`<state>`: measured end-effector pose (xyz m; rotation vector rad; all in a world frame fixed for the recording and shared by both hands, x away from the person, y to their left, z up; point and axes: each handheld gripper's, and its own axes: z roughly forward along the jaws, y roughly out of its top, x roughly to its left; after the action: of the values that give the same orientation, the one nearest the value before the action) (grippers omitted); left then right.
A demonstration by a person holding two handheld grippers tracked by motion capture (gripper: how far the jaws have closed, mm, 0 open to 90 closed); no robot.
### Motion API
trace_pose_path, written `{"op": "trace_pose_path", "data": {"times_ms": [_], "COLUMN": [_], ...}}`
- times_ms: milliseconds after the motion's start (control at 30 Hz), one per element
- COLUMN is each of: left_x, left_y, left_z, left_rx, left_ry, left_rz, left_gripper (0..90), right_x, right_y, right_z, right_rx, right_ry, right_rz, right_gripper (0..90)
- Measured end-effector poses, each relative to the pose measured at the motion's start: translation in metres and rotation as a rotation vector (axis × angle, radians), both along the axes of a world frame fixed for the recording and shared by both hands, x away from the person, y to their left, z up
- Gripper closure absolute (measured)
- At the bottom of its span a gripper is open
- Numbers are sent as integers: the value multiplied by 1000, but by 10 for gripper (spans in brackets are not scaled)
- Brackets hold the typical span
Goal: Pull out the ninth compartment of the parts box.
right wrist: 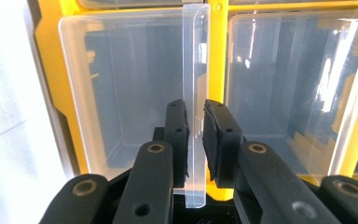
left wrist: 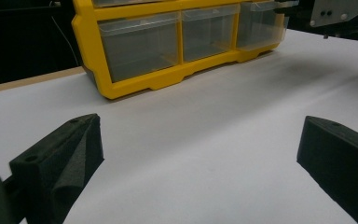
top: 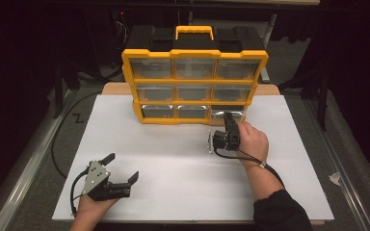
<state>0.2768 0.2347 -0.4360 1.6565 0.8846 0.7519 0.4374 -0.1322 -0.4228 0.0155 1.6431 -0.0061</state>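
A yellow and black organizer with clear drawers stands at the back of the white table top. My right gripper is turned on its side at the bottom right drawer. In the right gripper view the right gripper is shut on that drawer's clear front lip, which runs between its pads. My left gripper rests near the table's front left, open, nothing between its fingers. The left gripper view has its jaws wide apart over bare white surface, with the organizer beyond.
A wooden board edge shows behind the white top beside the organizer. Dark floor and black cables lie to the left of the table. A grey rail runs along the right side.
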Motion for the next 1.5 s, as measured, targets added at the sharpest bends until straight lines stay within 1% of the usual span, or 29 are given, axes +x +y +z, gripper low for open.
{"op": "trace_pose_path", "data": {"times_ms": [100,167,233,267,300,333,367,433,500,567,600,667,700,767,833,933,1200,1500], "left_x": [0,0,0,0,0,1,1,0,0,1,1,1,1,1,1,1,1,1], "left_y": [0,0,0,0,0,0,0,0,0,0,0,0,0,0,0,0,0,1], "left_z": [0,1,0,0,0,0,1,1,1,1,1,1,0,0,0,0,1,1], "left_rx": [-3,-7,-7,-6,-7,-7,-8,-9,-9,-9,-9,-8,-8,-7,-7,-8,-10,-16], "left_ry": [-3,-4,-5,-4,-4,-4,-5,-6,-6,-6,-5,-4,-4,-4,-4,-5,-9,-15], "left_rz": [1,2,1,1,0,0,0,0,0,-1,-2,-3,-3,-2,-3,-2,-1,0], "left_gripper": [11,11,11,11,11,11,11,11,11,11,11,11,11,11,11,11,11,11], "right_x": [-3,-4,-3,-1,0,0,1,2,4,5,5,6,6,5,4,0,-9,-23], "right_y": [-1,0,0,0,0,0,1,1,1,0,0,-2,-2,-3,-3,-4,-4,-6], "right_z": [1,2,3,3,3,4,4,4,5,6,7,6,7,8,9,9,9,8], "right_rx": [0,-2,3,9,14,6,8,10,15,10,6,8,4,2,5,-6,-24,-24], "right_ry": [3,7,9,24,32,35,38,50,71,73,83,80,88,78,77,65,64,61], "right_rz": [1,0,-4,-13,-15,-11,-7,-7,-20,-21,-29,-31,-31,-34,-33,-32,-23,-12], "right_gripper": [819,792,646,589,549,517,489,474,481,554,587,676,700,769,772,781,783,785]}}
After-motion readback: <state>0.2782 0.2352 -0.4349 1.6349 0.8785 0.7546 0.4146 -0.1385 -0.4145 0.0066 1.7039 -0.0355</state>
